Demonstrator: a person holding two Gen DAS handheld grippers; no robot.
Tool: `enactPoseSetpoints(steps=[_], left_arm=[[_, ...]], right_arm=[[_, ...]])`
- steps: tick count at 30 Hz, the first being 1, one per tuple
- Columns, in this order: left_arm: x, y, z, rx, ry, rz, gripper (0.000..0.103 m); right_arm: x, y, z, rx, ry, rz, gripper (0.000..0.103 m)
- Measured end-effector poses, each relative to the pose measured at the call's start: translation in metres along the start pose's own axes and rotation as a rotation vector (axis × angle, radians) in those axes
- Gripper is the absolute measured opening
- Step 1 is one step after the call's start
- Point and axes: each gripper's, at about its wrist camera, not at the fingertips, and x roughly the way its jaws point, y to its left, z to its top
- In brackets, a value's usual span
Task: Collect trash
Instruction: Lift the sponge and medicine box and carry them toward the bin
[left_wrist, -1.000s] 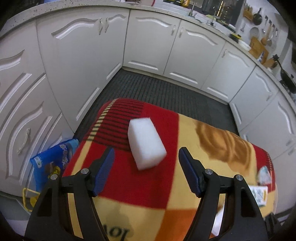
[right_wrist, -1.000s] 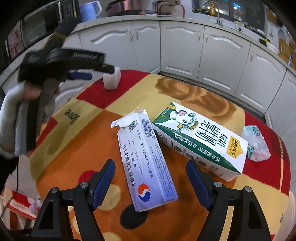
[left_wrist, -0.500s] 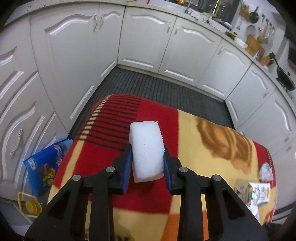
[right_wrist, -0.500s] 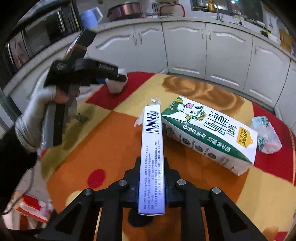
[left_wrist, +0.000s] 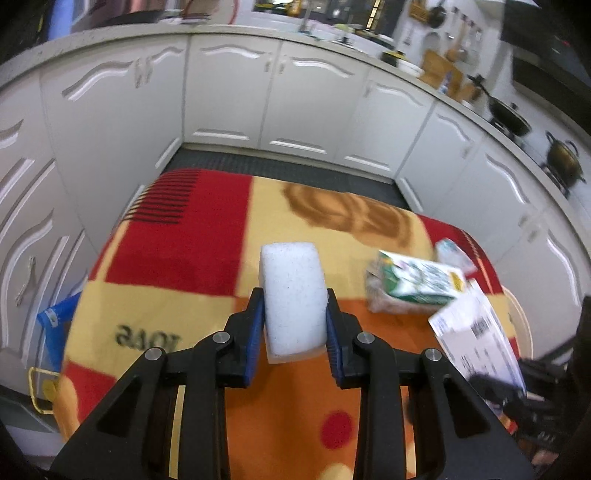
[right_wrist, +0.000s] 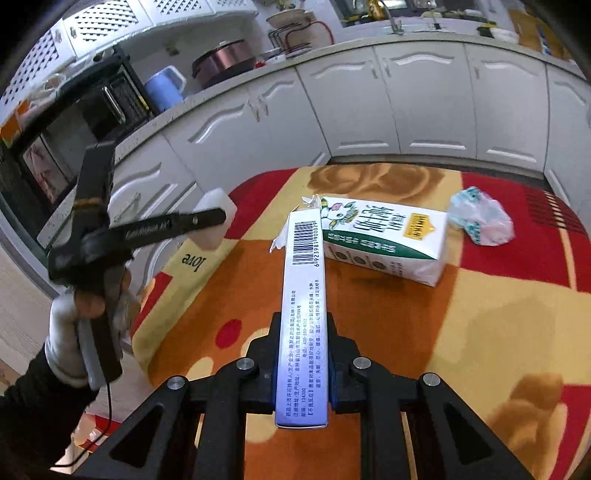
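Observation:
My left gripper (left_wrist: 294, 314) is shut on a white foam block (left_wrist: 291, 291) and holds it above the blanket-covered table (left_wrist: 177, 258); the block and gripper also show in the right wrist view (right_wrist: 218, 218). My right gripper (right_wrist: 302, 345) is shut on a long blue-and-white medicine box (right_wrist: 304, 314), held on edge above the table; it also shows in the left wrist view (left_wrist: 476, 336). A green-and-white milk carton (right_wrist: 384, 236) lies on its side beyond it. A crumpled plastic wrapper (right_wrist: 480, 219) lies to the carton's right.
White kitchen cabinets (left_wrist: 306, 107) curve around the table. A blue snack bag (left_wrist: 55, 325) lies on the floor at the table's left side. A microwave (right_wrist: 55, 147) and blue jug (right_wrist: 164, 88) stand on the counter.
Both grippers have lifted their loads off the table. The left gripper with the foam block has swung right, toward the carton. The right gripper has raised the medicine box higher.

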Motion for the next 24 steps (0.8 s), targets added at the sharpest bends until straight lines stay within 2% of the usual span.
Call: enactPoseSetpoints(steps=[8,24], left_arm=[[-0.014,-0.053,-0.028,0.102,-0.008,-0.032,0.028],[-0.02,-0.125,-0.06,0.228,-0.013,-0.062,0.028]], right_arm=[[-0.03,-0.013,-0.013,0.045,-0.042,-0.031,0.017],[-0.078,-0.043,-0.034,0.12,-0.111,-0.108,0.017]])
